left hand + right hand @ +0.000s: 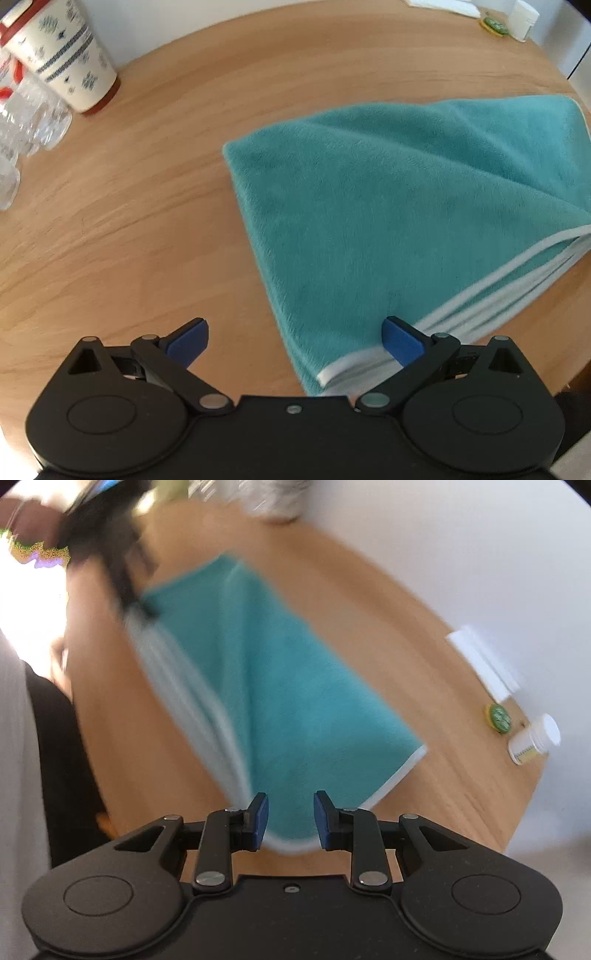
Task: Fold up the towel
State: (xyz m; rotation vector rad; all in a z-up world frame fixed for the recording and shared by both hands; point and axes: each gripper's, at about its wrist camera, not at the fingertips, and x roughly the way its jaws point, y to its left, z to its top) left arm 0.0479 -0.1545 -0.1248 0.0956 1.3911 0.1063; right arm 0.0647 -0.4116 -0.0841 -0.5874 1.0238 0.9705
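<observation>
A teal towel (399, 206) with white trim lies folded in several layers on the round wooden table (129, 229). My left gripper (295, 341) hangs wide open just above the towel's near corner, the right blue pad (400, 341) over the stacked white edges. In the blurred right wrist view the same towel (280, 701) stretches away from me. My right gripper (291, 819) is open above the near end of the towel, with nothing between its pads. The left gripper (110, 565) shows as a dark blur at the towel's far end.
A patterned paper cup (62, 51) and clear glassware (33, 114) stand at the table's far left. A white bottle (533, 740), a green-yellow lid (498, 718) and white paper (484, 661) lie near the wall. A person's body (22, 775) is at the table's edge.
</observation>
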